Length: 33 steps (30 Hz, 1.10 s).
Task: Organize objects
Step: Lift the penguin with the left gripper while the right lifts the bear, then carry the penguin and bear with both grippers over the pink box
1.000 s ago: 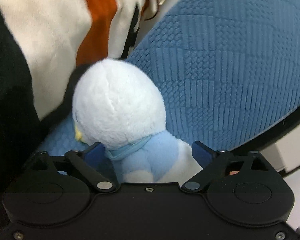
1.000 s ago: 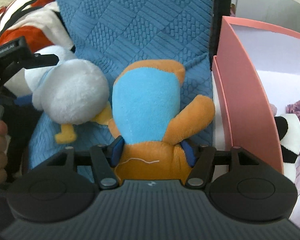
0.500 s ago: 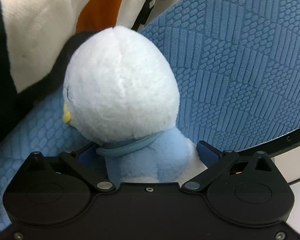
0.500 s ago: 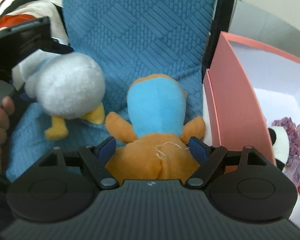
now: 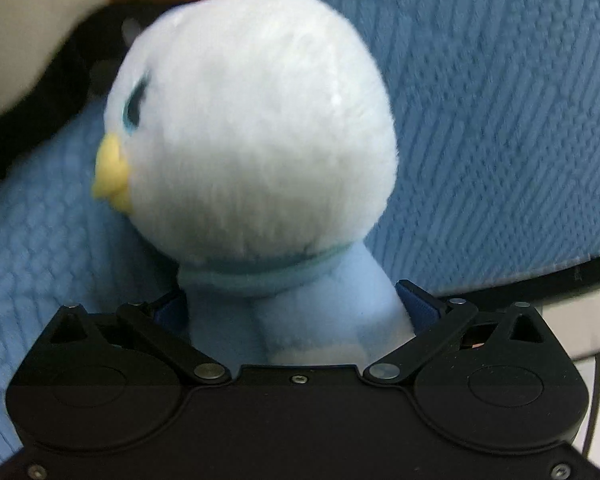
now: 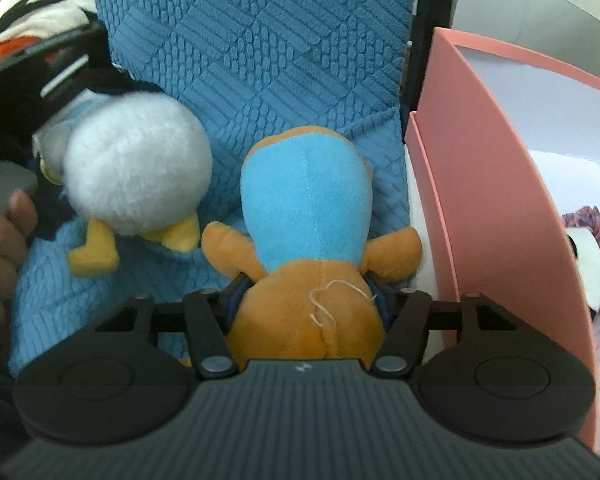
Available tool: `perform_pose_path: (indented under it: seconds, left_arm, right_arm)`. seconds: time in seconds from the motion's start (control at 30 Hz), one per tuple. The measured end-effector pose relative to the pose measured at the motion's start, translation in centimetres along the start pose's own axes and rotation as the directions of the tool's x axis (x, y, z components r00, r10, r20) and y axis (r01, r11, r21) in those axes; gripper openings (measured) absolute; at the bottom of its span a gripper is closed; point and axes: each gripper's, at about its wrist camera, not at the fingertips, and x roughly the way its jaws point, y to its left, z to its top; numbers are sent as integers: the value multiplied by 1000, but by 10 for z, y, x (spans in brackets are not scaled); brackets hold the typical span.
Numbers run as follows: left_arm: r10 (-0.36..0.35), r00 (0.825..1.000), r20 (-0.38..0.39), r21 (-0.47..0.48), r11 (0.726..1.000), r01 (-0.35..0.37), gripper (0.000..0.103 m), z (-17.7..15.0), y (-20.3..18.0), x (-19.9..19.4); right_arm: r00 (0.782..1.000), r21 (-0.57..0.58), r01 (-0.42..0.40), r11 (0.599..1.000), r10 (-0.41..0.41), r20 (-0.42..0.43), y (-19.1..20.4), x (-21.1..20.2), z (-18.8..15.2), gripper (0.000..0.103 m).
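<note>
A white plush duck (image 5: 252, 120) with a yellow beak and a pale blue body lies on a blue textured cushion (image 5: 500, 120). My left gripper (image 5: 294, 300) stands wide open, its blue pads flanking the duck's body without squeezing it. In the right wrist view the same duck (image 6: 136, 164) lies to the left of an orange plush toy (image 6: 306, 200) with a sky-blue head. My right gripper (image 6: 306, 296) is closing, and its pads press into the orange body from both sides.
A pink box (image 6: 480, 160) with a white inside stands right of the cushion (image 6: 260, 40) and holds a panda plush (image 6: 584, 264) and something purple (image 6: 596, 220). A white, orange and black striped plush (image 6: 20, 20) lies at the back left. A hand (image 6: 0, 240) shows at the left edge.
My left gripper has come down closer over the duck and its jaws have spread wider. My right gripper opened, sank lower around the orange toy, then narrowed onto its body.
</note>
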Motion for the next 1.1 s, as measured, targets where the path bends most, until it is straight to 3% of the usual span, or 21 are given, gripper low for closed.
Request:
perform_pose_path:
  seconds: [0.2,0.33,0.47,0.8,0.93,1.1]
  left_arm:
    - [39,999,29,124,991,-42,91,-19,-15,-11]
    - [34,999,24,179,983,-38,89,-34,-17,-28]
    - [72,996,58,265,960,-85,87,-57,-18,-55]
    - [152,984,96,353,919,-176,82,-118,-28,-94]
    - [143,987,75,345,925,-160,82,-141,-31,-108]
    - [161,984,72,376,910,-176,82,-168,-42,-125]
  right_arm:
    - [1000,33,-13,999,13,13,-8,-19,-10,61]
    - [1000,53,-22,998,21,20,-16,-35,-17,61]
    - [999,53,-45,998,44,26,-20,-50,-26,61]
    - [995,108,-97,989,96,12,-29,-92,-51,61]
    - [994,136,-111,984,109,21,-32,-111,-62,61]
    - [990,184,-138,973,135,29,-42,-134,-69,61]
